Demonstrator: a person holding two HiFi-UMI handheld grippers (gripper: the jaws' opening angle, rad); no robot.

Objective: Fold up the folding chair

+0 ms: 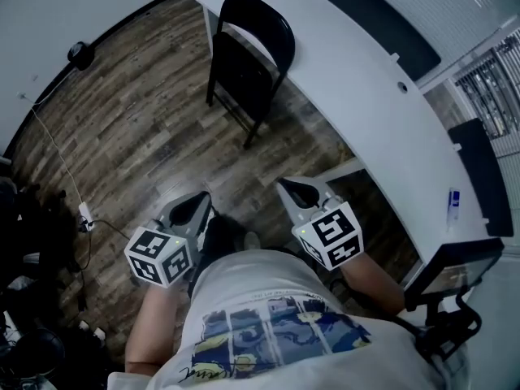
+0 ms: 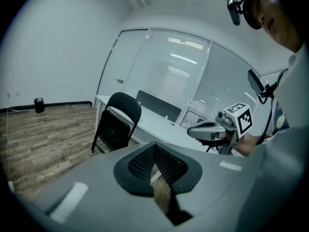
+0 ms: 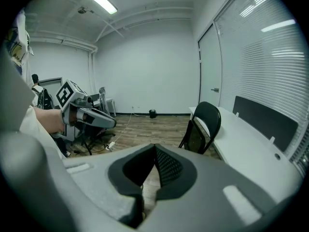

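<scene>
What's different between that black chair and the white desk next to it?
The chair is black and the desk is white. The chair is small with a rounded back, while the desk is long and runs well past it. The chair stands upright and thin, its seat seemingly tipped up, whereas the desk has a flat, level top. Both stand on the wooden floor, side by side.

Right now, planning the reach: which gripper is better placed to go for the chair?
Right gripper, narrowly: it sits slightly nearer the chair than the left gripper. Both are shut, empty and well short of it.
</scene>
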